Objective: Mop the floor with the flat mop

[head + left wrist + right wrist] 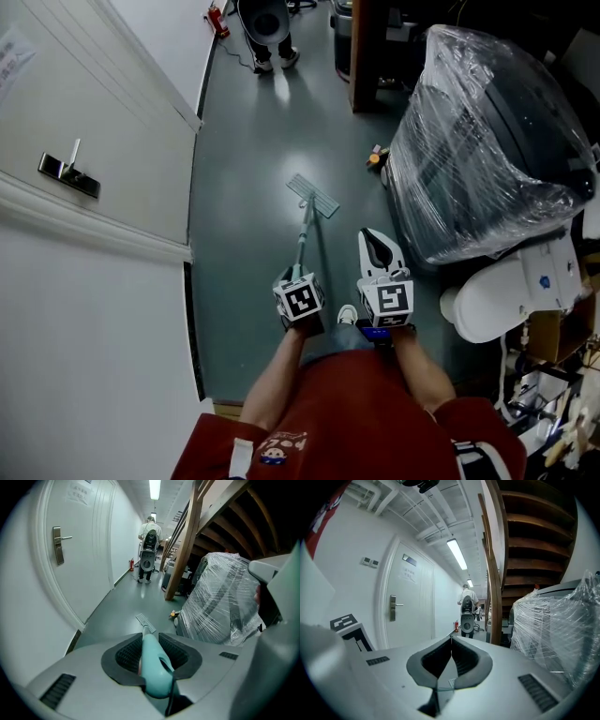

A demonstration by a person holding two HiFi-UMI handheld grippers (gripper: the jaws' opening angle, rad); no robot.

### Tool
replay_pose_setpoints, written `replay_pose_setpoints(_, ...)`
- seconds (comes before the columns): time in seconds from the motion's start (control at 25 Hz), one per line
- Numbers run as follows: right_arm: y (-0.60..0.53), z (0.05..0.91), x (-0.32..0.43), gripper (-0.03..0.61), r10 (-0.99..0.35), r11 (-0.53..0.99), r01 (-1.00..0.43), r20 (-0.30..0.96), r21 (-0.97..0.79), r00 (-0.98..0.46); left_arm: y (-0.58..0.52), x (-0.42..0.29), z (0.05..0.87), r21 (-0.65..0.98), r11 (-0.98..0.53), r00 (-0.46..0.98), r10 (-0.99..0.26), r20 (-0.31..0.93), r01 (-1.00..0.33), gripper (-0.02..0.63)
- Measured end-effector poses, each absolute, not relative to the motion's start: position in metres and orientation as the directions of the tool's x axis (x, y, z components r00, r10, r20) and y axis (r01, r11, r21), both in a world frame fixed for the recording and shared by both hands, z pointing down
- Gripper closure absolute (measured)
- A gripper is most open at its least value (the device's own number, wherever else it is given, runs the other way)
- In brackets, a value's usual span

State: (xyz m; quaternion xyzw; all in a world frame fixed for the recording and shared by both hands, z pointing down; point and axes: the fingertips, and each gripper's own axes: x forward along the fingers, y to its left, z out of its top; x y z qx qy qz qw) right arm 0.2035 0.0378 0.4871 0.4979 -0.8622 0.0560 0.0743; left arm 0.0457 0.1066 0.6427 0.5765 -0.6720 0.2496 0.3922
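The flat mop's pale head [313, 196] lies on the grey-green floor [244, 169] ahead of me, its pole [304, 234] running back to a teal handle [154, 665]. My left gripper [297, 281] is shut on that handle, and the mop head [144, 619] shows beyond its jaws. To its right, my right gripper [379, 249] is raised off the floor and points down the corridor; in the right gripper view [451, 641] its jaws meet with nothing between them.
A big plastic-wrapped object [483, 141] and a white appliance [511, 291] crowd the right side. The white wall with a door [84, 141] runs along the left. A wooden stair post [367, 52] and a person with equipment [267, 23] stand farther down the corridor. Small items [376, 157] lie by the wrapped object.
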Motion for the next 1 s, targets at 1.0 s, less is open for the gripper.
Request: replay_pose_setpoints(1.0,-0.220,0.499,0.132,0.560,-0.857,0.480,-0.877,0.204,-0.017,-0.473,-0.159,-0.020,0.652,0.146,0.188,0.003,-0.605,0.796,-0.971,0.492)
